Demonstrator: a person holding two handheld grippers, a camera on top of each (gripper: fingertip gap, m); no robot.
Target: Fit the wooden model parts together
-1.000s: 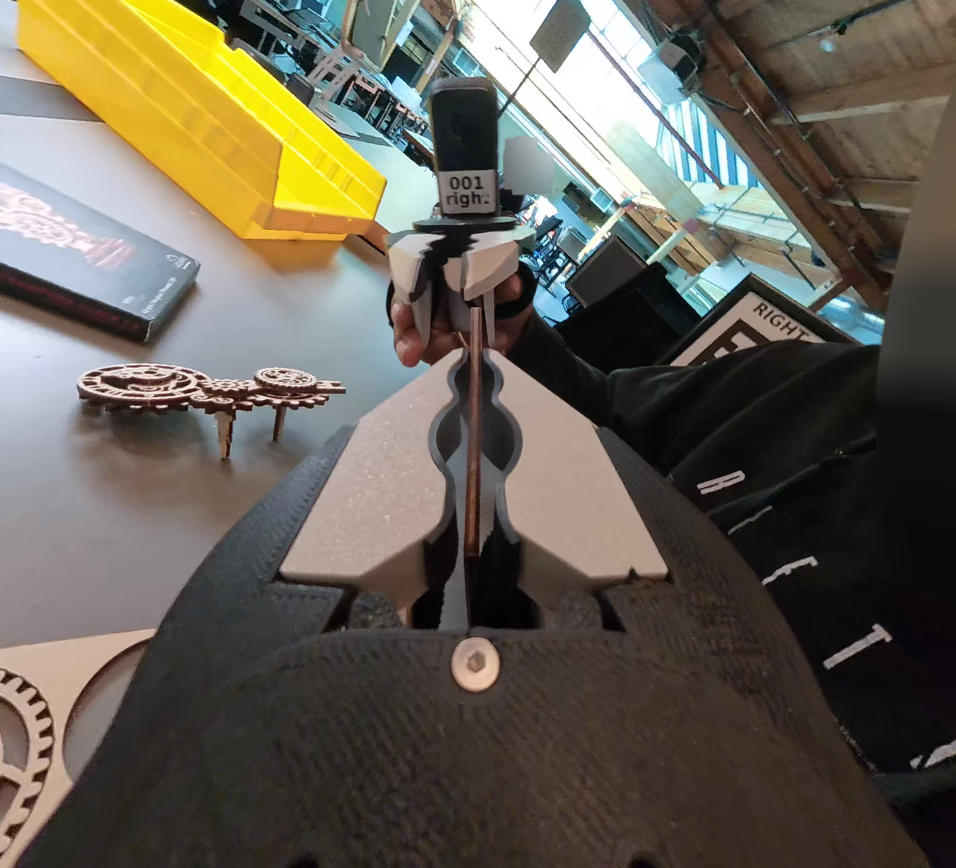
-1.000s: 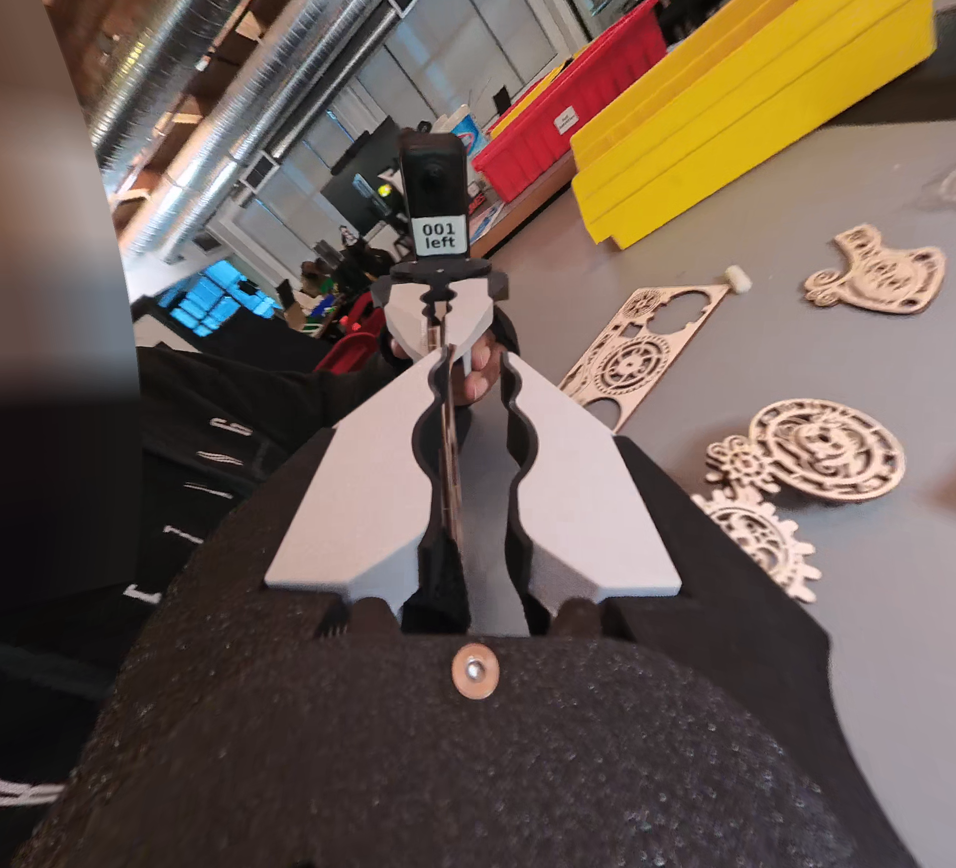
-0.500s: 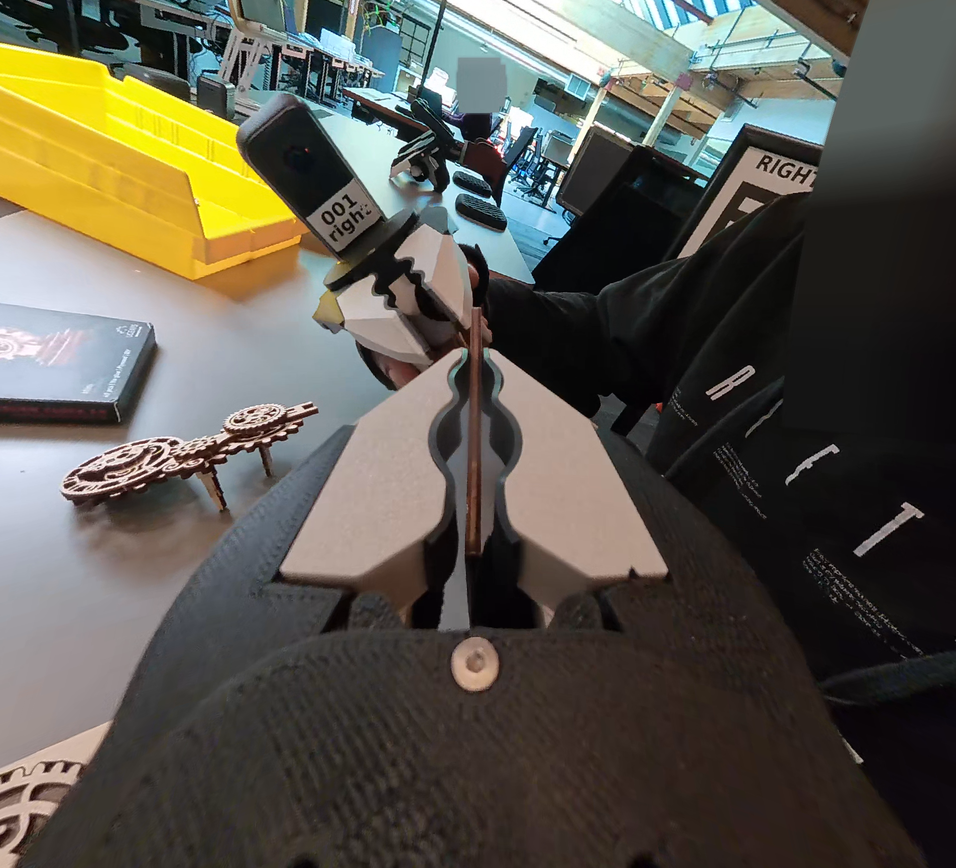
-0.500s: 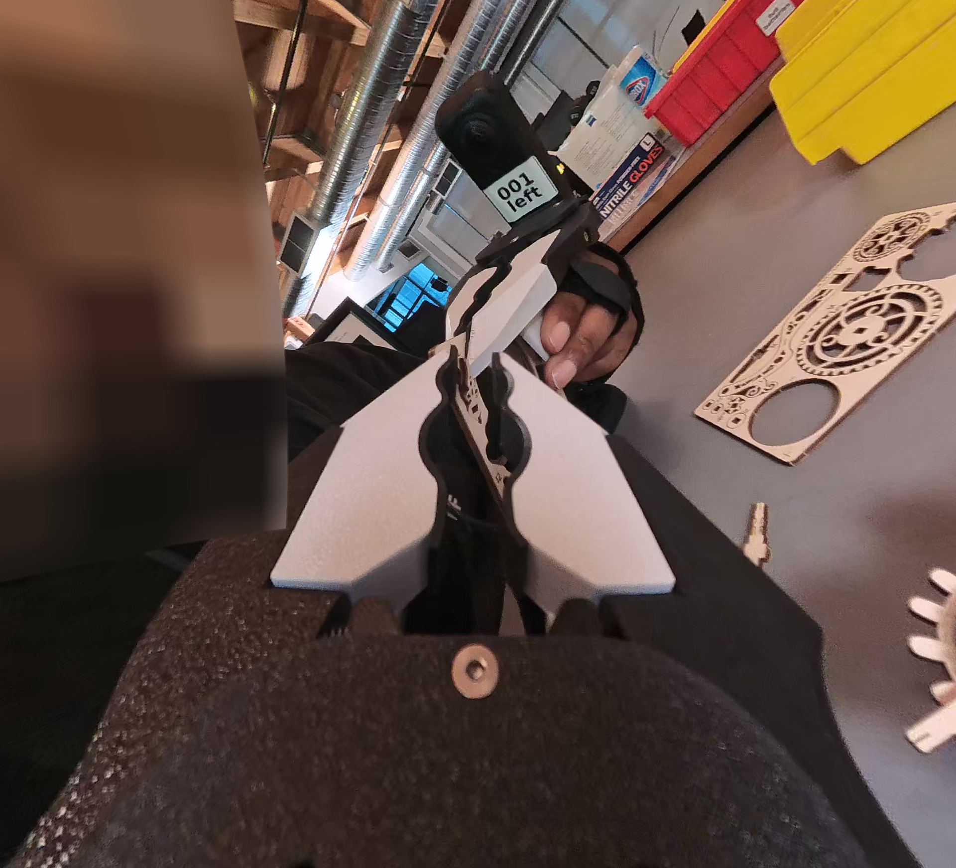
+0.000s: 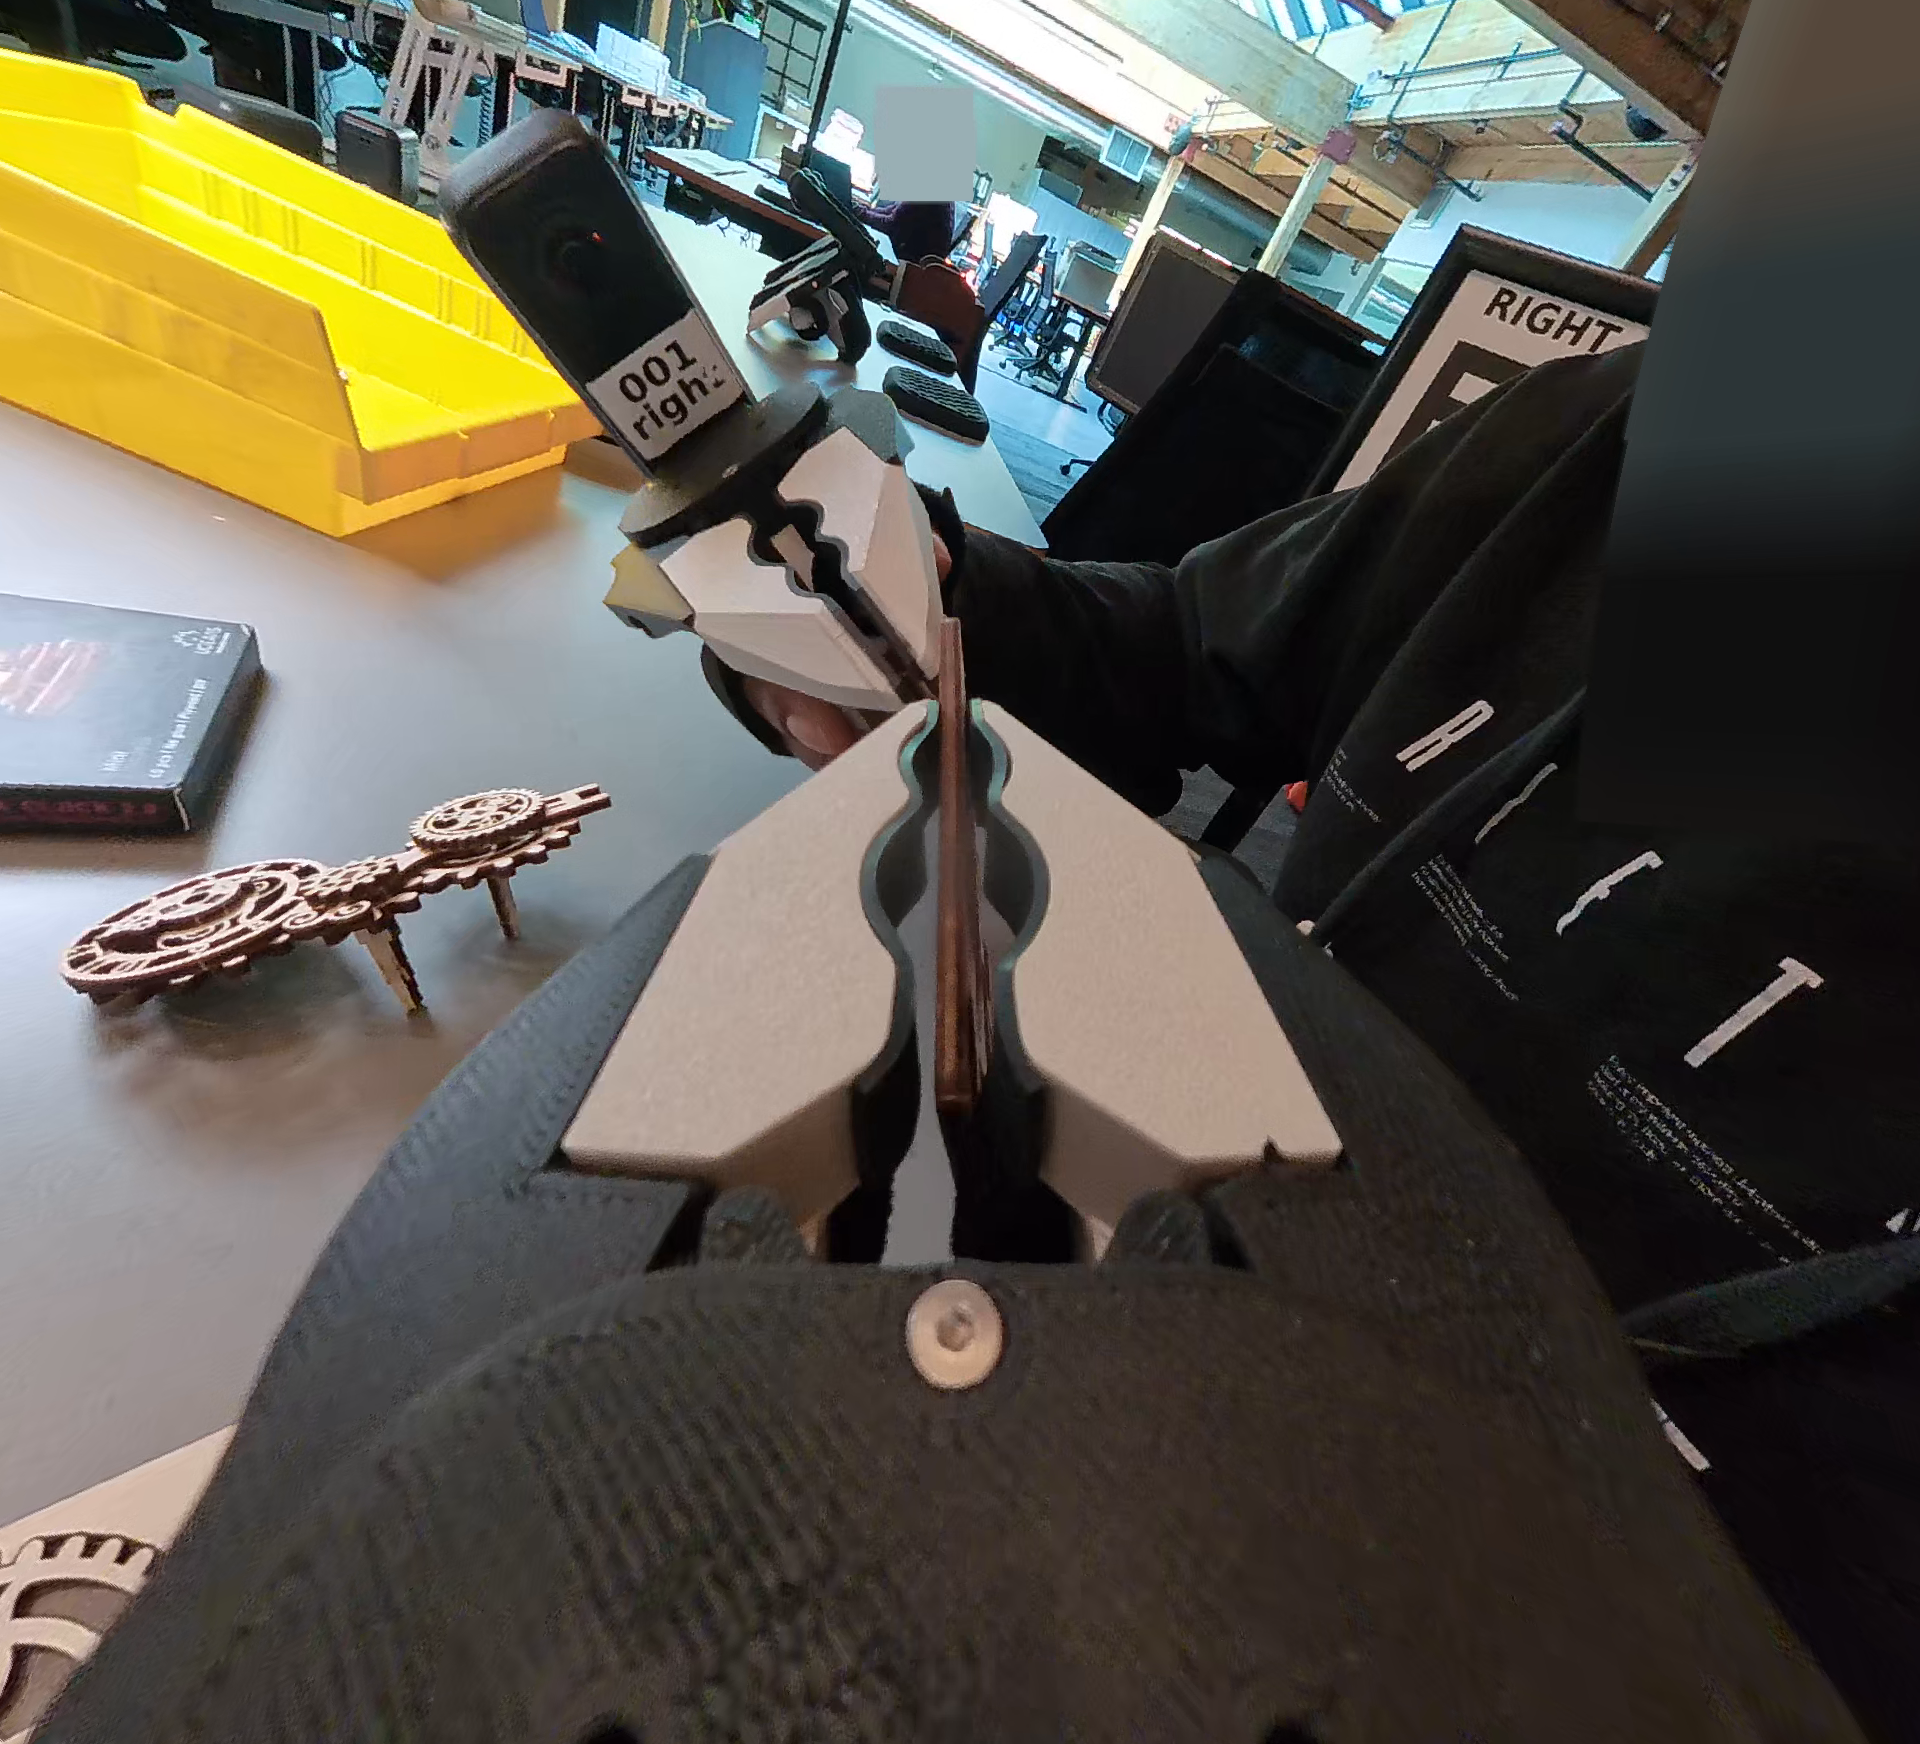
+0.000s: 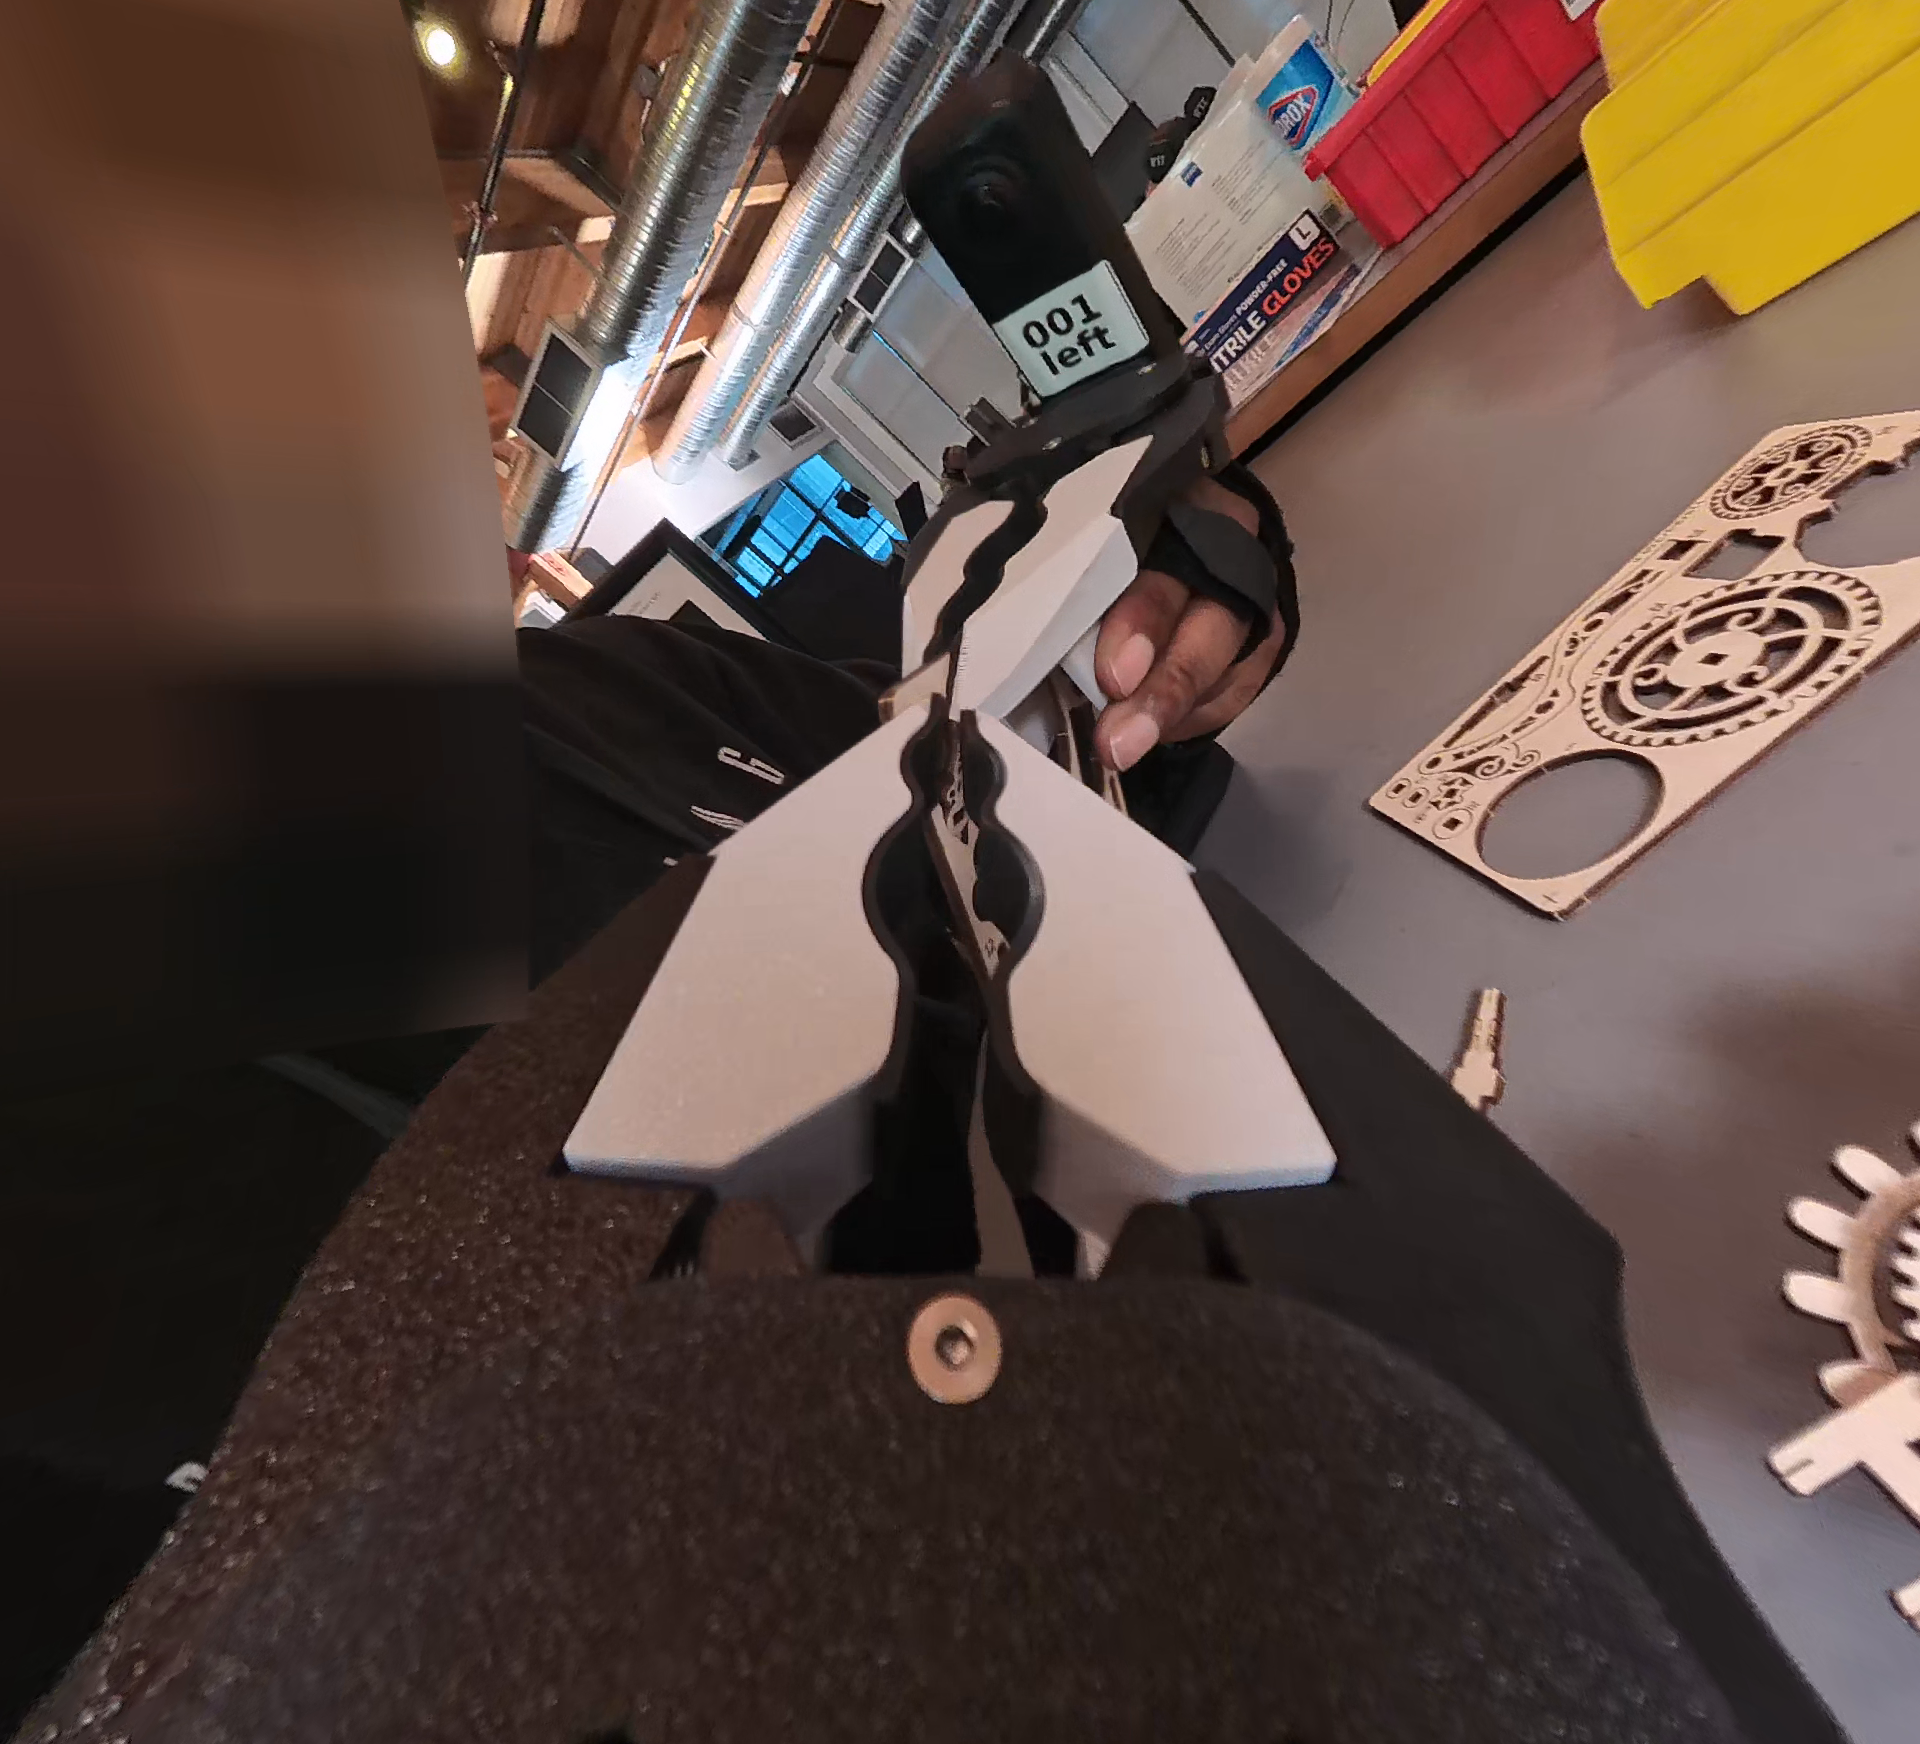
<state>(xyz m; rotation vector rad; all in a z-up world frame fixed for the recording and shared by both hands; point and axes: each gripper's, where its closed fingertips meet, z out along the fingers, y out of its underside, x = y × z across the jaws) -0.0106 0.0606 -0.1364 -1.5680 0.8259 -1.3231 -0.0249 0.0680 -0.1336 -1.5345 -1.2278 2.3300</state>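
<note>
My left gripper [image 5: 951, 720] is shut on a thin dark wooden plate [image 5: 956, 915], seen edge-on and sticking out past the fingertips. My right gripper [image 6: 948, 726] is shut on a thin pale wooden part with cut-outs [image 6: 971, 863]. The two grippers meet tip to tip above the table. The right gripper [image 5: 831, 593] shows tilted in the left wrist view, and the left gripper [image 6: 997, 593] shows tilted in the right wrist view. The two parts touch at the tips; the joint itself is hidden.
A built gear assembly on pegs [image 5: 312, 894] stands on the grey table. A dark box [image 5: 104, 707] and a yellow bin [image 5: 260, 344] lie behind it. A cut-out wooden sheet [image 6: 1662, 686], a small peg [image 6: 1481, 1050], loose gears [image 6: 1870, 1279] and a red bin [image 6: 1507, 53] lie to the right. My left and right fingertips are right by each other. Left tips and right tips are each some 15 cm from the small peg [image 6: 1481, 1050].
The right gripper's jaws have closed onto its part. Both grippers have come closer and tilted against each other, from facing head-on to angled.
</note>
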